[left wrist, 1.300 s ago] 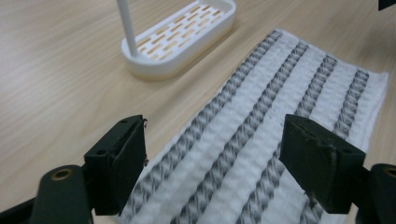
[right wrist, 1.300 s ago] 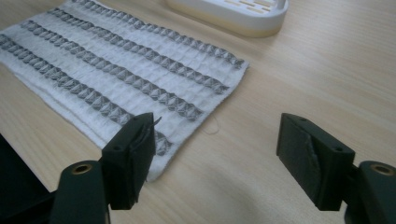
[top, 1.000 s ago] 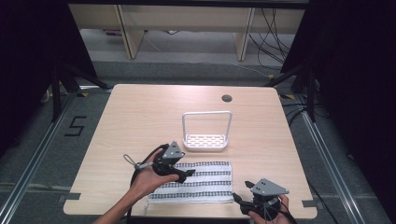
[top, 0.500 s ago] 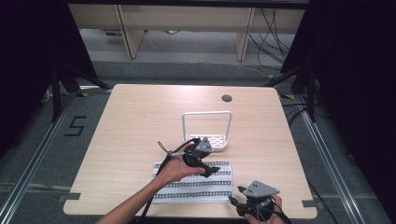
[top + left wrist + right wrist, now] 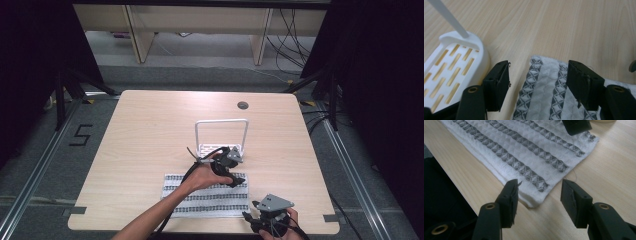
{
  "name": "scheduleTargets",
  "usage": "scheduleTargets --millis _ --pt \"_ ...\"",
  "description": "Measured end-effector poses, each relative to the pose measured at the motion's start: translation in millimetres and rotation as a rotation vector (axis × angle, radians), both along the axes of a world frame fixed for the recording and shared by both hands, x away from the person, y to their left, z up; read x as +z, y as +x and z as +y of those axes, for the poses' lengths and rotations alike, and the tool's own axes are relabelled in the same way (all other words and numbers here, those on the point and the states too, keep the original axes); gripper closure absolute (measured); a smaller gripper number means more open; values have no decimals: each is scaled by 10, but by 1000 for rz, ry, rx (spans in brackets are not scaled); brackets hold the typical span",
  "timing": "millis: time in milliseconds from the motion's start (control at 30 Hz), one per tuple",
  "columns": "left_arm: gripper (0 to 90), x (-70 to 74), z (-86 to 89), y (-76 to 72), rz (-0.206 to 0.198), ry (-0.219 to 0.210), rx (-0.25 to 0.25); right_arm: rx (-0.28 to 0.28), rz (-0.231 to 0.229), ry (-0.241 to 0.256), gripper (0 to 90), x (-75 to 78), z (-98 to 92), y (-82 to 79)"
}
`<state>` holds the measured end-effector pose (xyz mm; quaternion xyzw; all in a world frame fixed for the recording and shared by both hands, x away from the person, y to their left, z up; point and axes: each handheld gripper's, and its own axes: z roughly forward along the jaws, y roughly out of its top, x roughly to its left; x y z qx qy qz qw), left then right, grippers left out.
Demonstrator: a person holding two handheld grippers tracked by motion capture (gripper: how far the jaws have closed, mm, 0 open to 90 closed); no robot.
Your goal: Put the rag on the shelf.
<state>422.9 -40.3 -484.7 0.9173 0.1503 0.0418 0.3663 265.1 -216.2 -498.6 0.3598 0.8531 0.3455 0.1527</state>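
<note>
- High view shows the pale wooden table (image 5: pixel 150 150) as the largest thing; every place below is given relative to the striped towel (image 5: pixel 207 195), which lies flat near the table's front edge, toward the person's side.
- Striped towel: white waffle cloth with dark patterned bands, spread out and unfolded; the right gripper view shows its near right corner (image 5: pixel 534 201) lying flat on the wood.
- White slotted rack (image 5: pixel 221 137) with an upright hoop handle stands just beyond the towel's far edge, apart from it; the left gripper view shows its slotted base (image 5: pixel 451 72) just beside the towel's far corner.
- Left gripper (image 5: pixel 231 172): a second ago it hung over the towel's far left part; it has since travelled along the far edge and now sits over the far right corner. Its jaws stand spread, one on each side of that corner in the left gripper view (image 5: pixel 537 85), with nothing pinched yet.
- Right gripper (image 5: pixel 252 212): it has stayed close to the towel's near right corner throughout. Its jaws are spread wide in the right gripper view (image 5: pixel 539 200), with the corner just ahead of them and not yet between them.
- My reading of the change: both right-hand corners are now lined up for a grasp, so a fold of the towel looks about to begin; each jaw pair has yet to close on cloth.
</note>
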Motion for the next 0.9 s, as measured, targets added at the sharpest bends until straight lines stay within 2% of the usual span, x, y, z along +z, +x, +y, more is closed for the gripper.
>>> scheduleTargets --millis 167,367,400,467,500,633,733,833,900 --pt "360 -47 -70 33 2 30 -17 -2 6 -4 479 -16 19 0" --pt "384 -74 -102 66 8 42 -34 1 21 -22 484 -28 55 6" --pt "390 -81 -106 83 13 43 -36 6 10 -25 484 -37 57 25" --pt "394 -82 -113 83 7 54 -30 -5 27 -25 484 -40 65 31" --pt "396 -74 -129 91 -12 73 -38 -6 29 -28 487 -43 67 37" --pt "413 -75 -155 87 -5 72 -44 1 41 -43 490 -68 78 60" --pt "428 -93 -194 81 1 77 -48 -8 52 -33 496 -77 85 59" --pt "465 -132 -229 75 10 93 -64 -5 60 -19 530 -81 67 72" --pt "511 -130 -238 71 10 88 -74 -7 62 -18 558 -81 68 68"
